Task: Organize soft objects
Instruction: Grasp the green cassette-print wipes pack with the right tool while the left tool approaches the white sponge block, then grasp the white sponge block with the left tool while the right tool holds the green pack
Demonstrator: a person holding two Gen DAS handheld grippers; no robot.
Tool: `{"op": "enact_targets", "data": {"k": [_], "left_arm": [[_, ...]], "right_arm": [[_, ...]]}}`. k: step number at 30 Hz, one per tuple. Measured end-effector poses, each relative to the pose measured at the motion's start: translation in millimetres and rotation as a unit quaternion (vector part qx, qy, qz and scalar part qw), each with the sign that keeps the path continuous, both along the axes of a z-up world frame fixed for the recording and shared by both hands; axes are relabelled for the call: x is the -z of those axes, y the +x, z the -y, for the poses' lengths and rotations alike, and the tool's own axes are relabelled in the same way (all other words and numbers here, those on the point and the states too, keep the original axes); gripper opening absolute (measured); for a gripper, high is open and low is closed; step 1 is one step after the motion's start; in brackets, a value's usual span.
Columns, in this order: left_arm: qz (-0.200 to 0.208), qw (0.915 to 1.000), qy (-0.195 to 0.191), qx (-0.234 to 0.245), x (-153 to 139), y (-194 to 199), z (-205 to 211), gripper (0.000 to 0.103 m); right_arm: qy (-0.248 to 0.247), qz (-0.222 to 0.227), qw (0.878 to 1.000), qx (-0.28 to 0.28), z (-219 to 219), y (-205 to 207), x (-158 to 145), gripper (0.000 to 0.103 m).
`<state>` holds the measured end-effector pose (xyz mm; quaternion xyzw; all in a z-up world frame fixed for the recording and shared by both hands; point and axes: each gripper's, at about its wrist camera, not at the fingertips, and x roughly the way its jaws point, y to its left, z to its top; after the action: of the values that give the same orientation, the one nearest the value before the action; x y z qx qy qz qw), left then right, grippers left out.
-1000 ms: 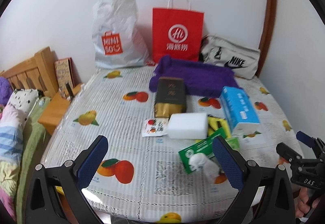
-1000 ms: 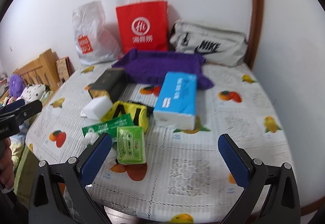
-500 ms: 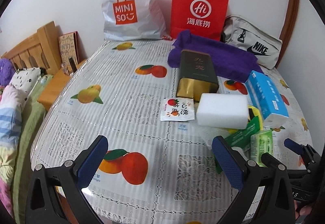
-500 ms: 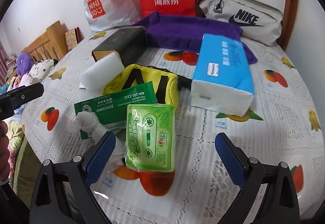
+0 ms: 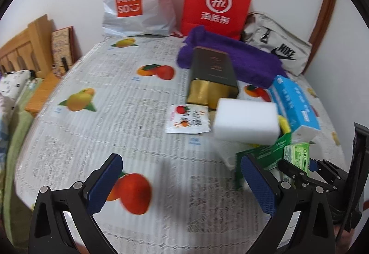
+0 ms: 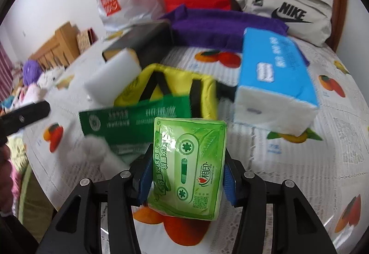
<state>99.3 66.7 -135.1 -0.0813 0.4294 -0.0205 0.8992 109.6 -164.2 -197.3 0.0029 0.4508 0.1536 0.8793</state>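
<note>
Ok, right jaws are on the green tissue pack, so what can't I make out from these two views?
- Green tissue pack: right wrist view hides its underside, so lift-off from the table is unclear.
- Yellow pouch: front covered by the dark green packet.
- White crumpled item: motion-blurred, unidentifiable.
- Right gripper: left wrist view blocks the grip behind the left gripper's finger.

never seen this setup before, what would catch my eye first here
The light green tissue pack printed with a cassette, clamped in the right gripper at the near edge of the fruit-print table. Behind it, a clutter with a blue tissue box on the right and a white sponge block. At the back wall stands a bright red paper bag; the left gripper hangs open.
</note>
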Motion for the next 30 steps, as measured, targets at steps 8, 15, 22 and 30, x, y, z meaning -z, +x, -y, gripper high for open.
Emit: {"op": "enact_targets", "data": {"k": [8, 15, 22, 30], "left_arm": [[0.010, 0.9973, -0.044, 0.057, -4, 26, 23, 0.103], [0.000, 0.9929, -0.072, 0.094, -2, 45, 41, 0.103], [-0.028, 0.9929, -0.044, 0.107, 10, 68, 55, 0.103], [-0.026, 0.9920, -0.052, 0.112, 13, 73, 58, 0.082]], "right_arm": [[0.011, 0.025, 1.000, 0.012, 18, -1, -21, 0.051], [0.006, 0.023, 0.999, 0.027, 35, -3, -19, 0.051], [0.035, 0.017, 0.999, 0.021, 42, 1, -15, 0.051], [0.011, -0.011, 1.000, 0.011, 48, 3, -8, 0.051]]}}
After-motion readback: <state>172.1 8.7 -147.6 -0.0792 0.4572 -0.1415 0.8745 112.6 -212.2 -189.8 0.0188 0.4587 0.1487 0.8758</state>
